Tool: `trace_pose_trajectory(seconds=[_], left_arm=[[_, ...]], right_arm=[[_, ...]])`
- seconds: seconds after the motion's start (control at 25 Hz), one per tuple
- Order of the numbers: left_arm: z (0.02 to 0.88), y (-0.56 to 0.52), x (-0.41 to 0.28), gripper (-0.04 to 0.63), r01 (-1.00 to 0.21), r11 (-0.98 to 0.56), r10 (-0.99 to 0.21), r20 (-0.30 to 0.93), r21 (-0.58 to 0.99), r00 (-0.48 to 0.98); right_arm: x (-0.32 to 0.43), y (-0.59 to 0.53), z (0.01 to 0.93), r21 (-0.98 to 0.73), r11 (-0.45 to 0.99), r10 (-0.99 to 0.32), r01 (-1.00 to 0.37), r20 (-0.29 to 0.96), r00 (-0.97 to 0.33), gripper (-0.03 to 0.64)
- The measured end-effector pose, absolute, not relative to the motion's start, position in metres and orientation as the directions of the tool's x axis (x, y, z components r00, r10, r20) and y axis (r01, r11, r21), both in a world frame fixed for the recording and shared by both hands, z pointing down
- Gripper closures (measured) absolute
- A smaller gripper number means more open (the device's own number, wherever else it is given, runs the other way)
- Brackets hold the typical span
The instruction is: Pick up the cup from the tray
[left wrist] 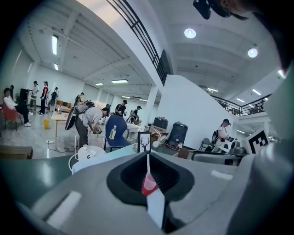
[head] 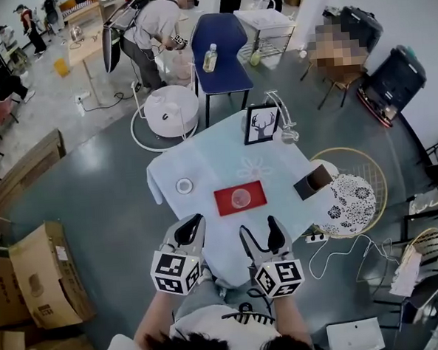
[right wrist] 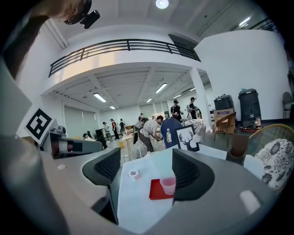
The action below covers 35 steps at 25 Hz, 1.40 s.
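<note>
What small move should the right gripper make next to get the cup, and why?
Probably ease the right gripper forward toward the cup. Its jaws stand open and empty, and the cup stands upright on the red tray ahead of them, not yet between them.

We see a grey floor (head: 102,207); at twelve o'clock a blue chair (head: 229,33), at nine cardboard boxes (head: 40,274), at three a wicker chair (head: 350,196); white walls (right wrist: 239,69), round ceiling lights (left wrist: 189,33) overhead
</note>
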<state>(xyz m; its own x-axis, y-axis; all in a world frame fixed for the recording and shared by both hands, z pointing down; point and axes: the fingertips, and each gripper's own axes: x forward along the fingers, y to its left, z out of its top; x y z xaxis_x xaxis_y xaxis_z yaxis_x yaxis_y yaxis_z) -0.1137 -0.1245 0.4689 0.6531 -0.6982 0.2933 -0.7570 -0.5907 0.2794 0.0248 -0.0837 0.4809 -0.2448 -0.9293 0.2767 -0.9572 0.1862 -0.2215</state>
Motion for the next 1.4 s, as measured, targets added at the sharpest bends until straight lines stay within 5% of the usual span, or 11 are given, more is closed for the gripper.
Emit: trace_pose_trajectory(seconds=[0.64,1.4], left_arm=[[0.489,-0.155,-0.095,0.595,-0.818,-0.504,-0.744,0.342,0.278,0.575],[0.512,-0.175,-0.087,0.595,-0.885,-0.417,-0.762,0.451,0.209,0.465]], right_arm=[[0.039,-0.130,0.508,-0.122,0.301,-0.899,-0.946,0.295,-0.324,0.215],[0.040,-0.191,0.636,-0.128,0.386,-0.790,-0.913,0.465,-0.399,0.163]])
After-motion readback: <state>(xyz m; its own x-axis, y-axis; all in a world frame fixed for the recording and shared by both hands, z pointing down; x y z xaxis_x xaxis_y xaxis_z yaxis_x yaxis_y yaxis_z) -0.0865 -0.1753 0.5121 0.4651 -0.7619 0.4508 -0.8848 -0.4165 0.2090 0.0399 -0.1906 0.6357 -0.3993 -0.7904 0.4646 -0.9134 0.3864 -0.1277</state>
